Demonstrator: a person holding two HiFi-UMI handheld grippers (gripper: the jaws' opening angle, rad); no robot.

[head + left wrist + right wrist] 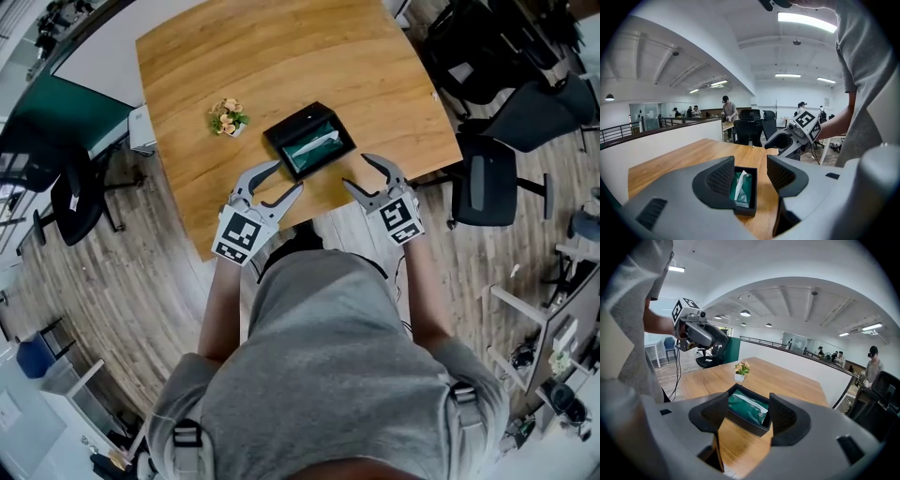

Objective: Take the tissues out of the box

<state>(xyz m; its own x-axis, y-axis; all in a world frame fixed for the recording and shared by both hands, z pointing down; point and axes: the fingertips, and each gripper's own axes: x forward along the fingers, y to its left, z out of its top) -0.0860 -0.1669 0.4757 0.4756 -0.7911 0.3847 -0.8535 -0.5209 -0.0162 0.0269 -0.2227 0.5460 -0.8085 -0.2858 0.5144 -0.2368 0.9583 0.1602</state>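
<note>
One box, black and open-topped, sits on the table close to the near edge, its long side running roughly along that edge. Inside: a green pack filling most of the well, with a white tissue standing up out of it. Box walls are clear all round, with nothing touching them.

Near side: a narrow strip of bare wood between box and table edge. Both tools sit over that strip.
- Left gripper: jaws spread, nothing between the pads. Its own view shows the box through the gap, further on and not touched. Tips just short of the box's left end.
- Right gripper: jaws spread wide, empty. Its view also looks through the gap at the box's near corner. Tips near the box's right end, apart from it.

The two grippers flank the box, one at each end, and angle inward toward it.

Far side: wide bare wood up to the back edge. To the left, a small potted plant stands apart from the box, the only other thing on the top.

Off the table: a chair just beside the right corner, and another chair beyond the left edge with floor between. A green cabinet stands at the far left. The person stands at the near edge.
</note>
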